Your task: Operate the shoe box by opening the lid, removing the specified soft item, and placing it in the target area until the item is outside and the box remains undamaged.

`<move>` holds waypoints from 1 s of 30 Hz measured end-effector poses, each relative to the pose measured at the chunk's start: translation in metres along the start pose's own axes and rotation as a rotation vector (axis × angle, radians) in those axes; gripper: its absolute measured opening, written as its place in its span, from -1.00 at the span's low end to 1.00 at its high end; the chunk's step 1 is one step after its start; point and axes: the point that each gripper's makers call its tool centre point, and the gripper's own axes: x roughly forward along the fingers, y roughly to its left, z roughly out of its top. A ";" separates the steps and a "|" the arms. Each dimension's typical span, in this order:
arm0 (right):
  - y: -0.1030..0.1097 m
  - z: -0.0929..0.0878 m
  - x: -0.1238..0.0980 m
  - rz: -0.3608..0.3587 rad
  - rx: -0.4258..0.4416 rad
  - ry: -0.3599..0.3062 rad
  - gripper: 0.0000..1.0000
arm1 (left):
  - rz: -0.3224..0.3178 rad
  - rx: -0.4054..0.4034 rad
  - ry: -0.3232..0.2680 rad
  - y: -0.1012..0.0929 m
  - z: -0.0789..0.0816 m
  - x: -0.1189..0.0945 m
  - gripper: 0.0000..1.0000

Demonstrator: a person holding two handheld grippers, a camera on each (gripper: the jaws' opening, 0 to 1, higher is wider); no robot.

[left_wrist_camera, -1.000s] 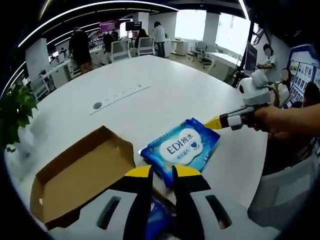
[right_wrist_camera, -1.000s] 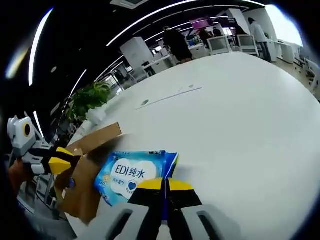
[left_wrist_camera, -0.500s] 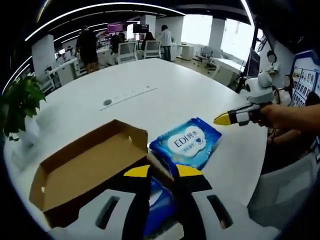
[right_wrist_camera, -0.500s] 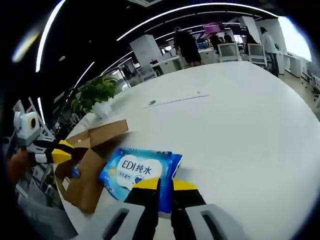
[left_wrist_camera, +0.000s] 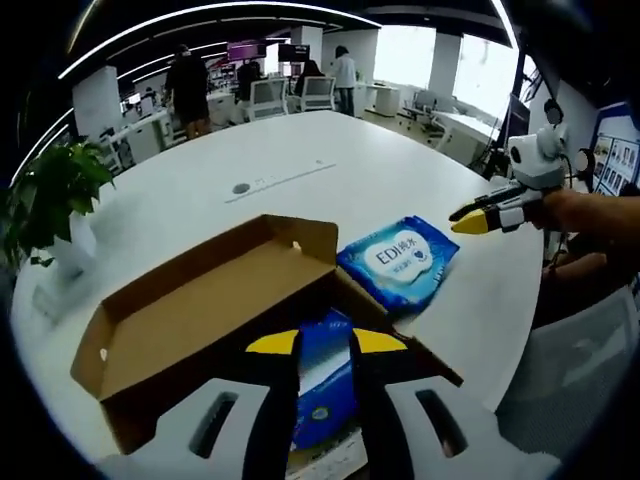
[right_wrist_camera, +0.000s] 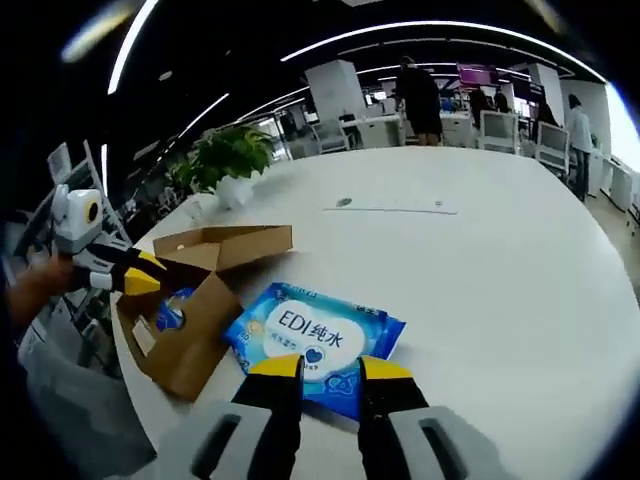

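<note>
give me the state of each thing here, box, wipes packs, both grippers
shoe box: open, lid folded back, upright on the table
wipes pack on table: out of the box, lying flat, label up
second wipes pack: inside the box
left hand-held gripper: open, empty, over the box
right hand-held gripper: open, empty, by the table pack
table: white, bearing box and pack

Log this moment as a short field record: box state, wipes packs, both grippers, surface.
box: cardboard shoe box, lid open and folded back
pack outside: blue wipes pack lying flat on the white table, beside the box
pack inside: second blue pack in the box
left gripper: over the box, jaws apart, holding nothing
right gripper: just above the near edge of the outside pack, jaws apart, empty
background: potted plant, office desks, people
</note>
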 end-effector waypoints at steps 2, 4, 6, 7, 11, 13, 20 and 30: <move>0.006 0.003 0.001 0.011 -0.023 0.000 -0.62 | 0.008 0.008 0.011 0.004 -0.005 -0.002 -0.62; 0.011 0.005 0.002 0.021 -0.047 0.003 -0.59 | 0.011 0.026 0.019 0.007 -0.010 -0.004 -0.61; 0.017 0.007 0.003 0.031 -0.074 0.004 -0.57 | 0.013 0.039 0.026 0.012 -0.015 -0.004 -0.61; 0.022 0.009 0.005 0.041 -0.087 0.005 -0.56 | 0.015 0.043 0.030 0.014 -0.018 -0.004 -0.61; 0.034 0.013 0.008 0.063 -0.129 0.003 -0.53 | 0.018 0.060 0.042 0.022 -0.027 -0.004 -0.59; 0.041 0.016 0.010 0.075 -0.144 0.001 -0.51 | 0.019 0.070 0.049 0.024 -0.030 -0.004 -0.59; 0.065 0.024 0.021 0.114 -0.200 0.006 -0.48 | 0.019 0.097 0.059 0.033 -0.041 0.002 -0.60; 0.102 0.033 0.035 0.175 -0.291 0.006 -0.46 | 0.003 0.130 0.052 0.040 -0.045 0.013 -0.64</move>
